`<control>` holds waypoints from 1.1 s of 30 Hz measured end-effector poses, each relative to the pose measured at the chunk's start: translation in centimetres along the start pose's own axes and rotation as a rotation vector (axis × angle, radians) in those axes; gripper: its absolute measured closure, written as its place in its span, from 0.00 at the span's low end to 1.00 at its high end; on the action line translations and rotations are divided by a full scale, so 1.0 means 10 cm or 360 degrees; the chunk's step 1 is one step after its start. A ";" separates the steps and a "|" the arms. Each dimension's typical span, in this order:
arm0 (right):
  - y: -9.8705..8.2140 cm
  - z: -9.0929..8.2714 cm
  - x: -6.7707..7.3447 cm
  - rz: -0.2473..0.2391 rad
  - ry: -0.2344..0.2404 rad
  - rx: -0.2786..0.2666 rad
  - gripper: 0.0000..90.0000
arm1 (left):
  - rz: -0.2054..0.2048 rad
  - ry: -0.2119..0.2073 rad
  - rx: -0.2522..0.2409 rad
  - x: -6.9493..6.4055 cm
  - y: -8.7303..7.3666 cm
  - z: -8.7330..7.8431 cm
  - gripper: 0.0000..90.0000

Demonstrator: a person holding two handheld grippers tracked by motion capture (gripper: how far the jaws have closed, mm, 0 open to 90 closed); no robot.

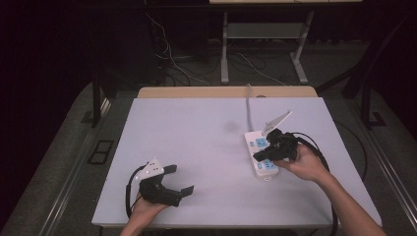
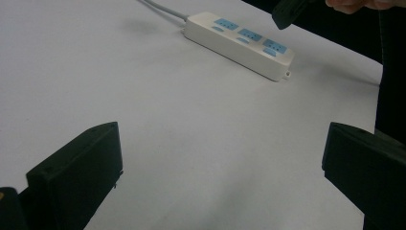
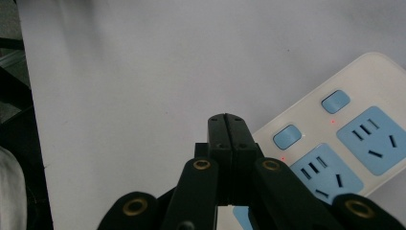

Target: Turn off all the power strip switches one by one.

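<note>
Table [image 1: 206, 147]: pale grey-white top, wooden strip along far edge, dark floor around.

Power strip [image 1: 260, 155]: white body, blue socket faces and blue switches; lying flat on right half of table, long axis running toward far edge. Grey cord [image 1: 249, 110] leaving far end of power strip and passing over wooden strip. In left gripper view, power strip [image 2: 239, 42] seen well beyond jaws, three blue sockets in a row. In right gripper view, power strip [image 3: 344, 143] at right, two blue switches beside two sockets, small red lights beside switches.

Right claw [image 1: 263, 153]: held in right hand [image 1: 307, 164] just right of power strip; jaws pressed together, nothing between them, tips over power strip's near half. In right gripper view, right claw [image 3: 227, 125] closed, tips just left of nearer blue switch; contact with power strip not determinable. Black cable looping right of hand.

Left claw [image 1: 179, 179]: held in left hand [image 1: 145, 206], well left of power strip, near front edge of table; jaws spread wide, empty. In left gripper view, left claw [image 2: 222, 158] wide apart over bare table.
</note>
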State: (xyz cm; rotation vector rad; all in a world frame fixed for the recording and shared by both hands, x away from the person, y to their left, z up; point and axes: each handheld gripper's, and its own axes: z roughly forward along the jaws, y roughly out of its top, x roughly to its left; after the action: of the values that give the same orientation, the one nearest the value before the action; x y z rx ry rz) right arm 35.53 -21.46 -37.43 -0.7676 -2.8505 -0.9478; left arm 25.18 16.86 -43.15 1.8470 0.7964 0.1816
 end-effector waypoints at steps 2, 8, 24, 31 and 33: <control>0.02 -0.01 -0.01 0.0001 -0.0011 0.0005 1.00 | 0.0000 -0.0001 0.0000 0.00 0.00 0.00 0.00; 0.07 -0.05 -0.07 -0.0006 -0.0037 0.0008 1.00 | -0.0002 -0.0001 0.0000 0.00 0.00 0.00 0.00; 0.17 -0.10 -0.21 0.0025 -0.0071 0.0006 1.00 | -0.0002 -0.0001 -0.0001 0.00 0.00 0.00 0.00; 0.16 -0.06 -0.30 0.0054 -0.0074 0.0004 1.00 | 0.0000 0.0002 -0.0001 0.01 0.00 -0.01 0.00; 0.16 -0.05 -0.32 0.0059 -0.0077 0.0007 1.00 | 0.0000 0.0001 -0.0001 0.01 0.00 -0.01 0.00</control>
State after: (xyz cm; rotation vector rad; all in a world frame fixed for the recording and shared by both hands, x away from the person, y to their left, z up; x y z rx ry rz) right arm 39.01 -22.03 -36.75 -0.8511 -2.8673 -0.9307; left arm 25.21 16.97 -43.12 1.8463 0.7968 0.1825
